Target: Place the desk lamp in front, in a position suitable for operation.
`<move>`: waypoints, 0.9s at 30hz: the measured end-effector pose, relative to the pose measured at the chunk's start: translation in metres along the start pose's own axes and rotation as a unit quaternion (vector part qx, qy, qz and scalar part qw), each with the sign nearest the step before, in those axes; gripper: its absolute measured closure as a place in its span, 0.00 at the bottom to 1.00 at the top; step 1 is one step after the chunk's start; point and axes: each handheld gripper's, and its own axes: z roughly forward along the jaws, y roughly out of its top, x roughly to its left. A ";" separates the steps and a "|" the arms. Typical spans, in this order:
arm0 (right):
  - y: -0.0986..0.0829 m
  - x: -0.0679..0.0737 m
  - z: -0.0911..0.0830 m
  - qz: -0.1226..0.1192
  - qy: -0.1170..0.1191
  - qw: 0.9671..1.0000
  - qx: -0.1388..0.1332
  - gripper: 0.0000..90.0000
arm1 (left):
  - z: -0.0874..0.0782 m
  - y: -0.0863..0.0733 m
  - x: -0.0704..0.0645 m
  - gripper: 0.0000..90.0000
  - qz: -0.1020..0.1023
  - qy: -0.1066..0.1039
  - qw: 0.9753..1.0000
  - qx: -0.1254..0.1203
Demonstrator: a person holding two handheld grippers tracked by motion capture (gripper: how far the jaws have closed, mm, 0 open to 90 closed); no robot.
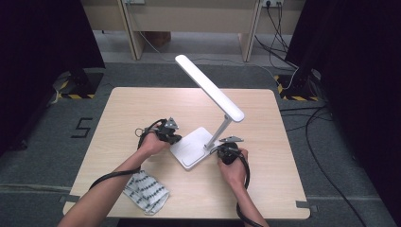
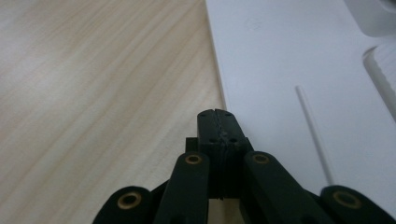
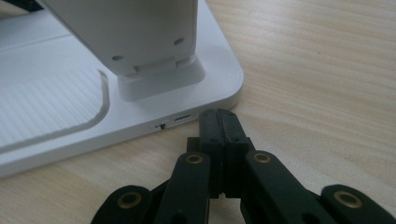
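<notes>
— Both grippers closed, holding nothing?
— Yes. Left gripper [image 1: 174, 137] sits at the lamp base's [image 1: 191, 147] left edge, right gripper [image 1: 222, 150] at its near corner.
— Room?
— Bare table [image 1: 265, 189] right; patterned cloth [image 1: 145, 190] near the front-left edge.

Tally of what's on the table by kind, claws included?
Desk lamp: 1
Patterned cloth: 1
Claws: 2, left claw and right claw, both shut, each at an edge of the lamp's base
Total: 4

Lamp [image 1: 208, 101] between grippers, on table [image 1: 265, 184]
</notes>
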 end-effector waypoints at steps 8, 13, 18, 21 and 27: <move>-0.003 0.001 -0.003 0.010 0.002 1.000 -0.006 1.00 | -0.010 -0.009 -0.026 1.00 0.001 -0.024 1.000 0.002; -0.010 0.001 -0.012 0.012 0.009 1.000 -0.005 1.00 | -0.016 -0.015 -0.037 1.00 0.002 -0.030 1.000 0.003; -0.015 0.008 -0.020 -0.002 0.024 1.000 -0.001 1.00 | -0.021 -0.020 -0.048 0.99 0.001 -0.039 0.999 0.005; -0.016 0.011 -0.020 -0.003 0.028 1.000 0.003 1.00 | -0.023 -0.021 -0.052 1.00 -0.003 -0.044 0.999 0.004; -0.020 0.011 -0.019 0.004 0.026 1.000 0.009 1.00 | -0.027 -0.025 -0.060 0.99 -0.001 -0.047 0.999 0.005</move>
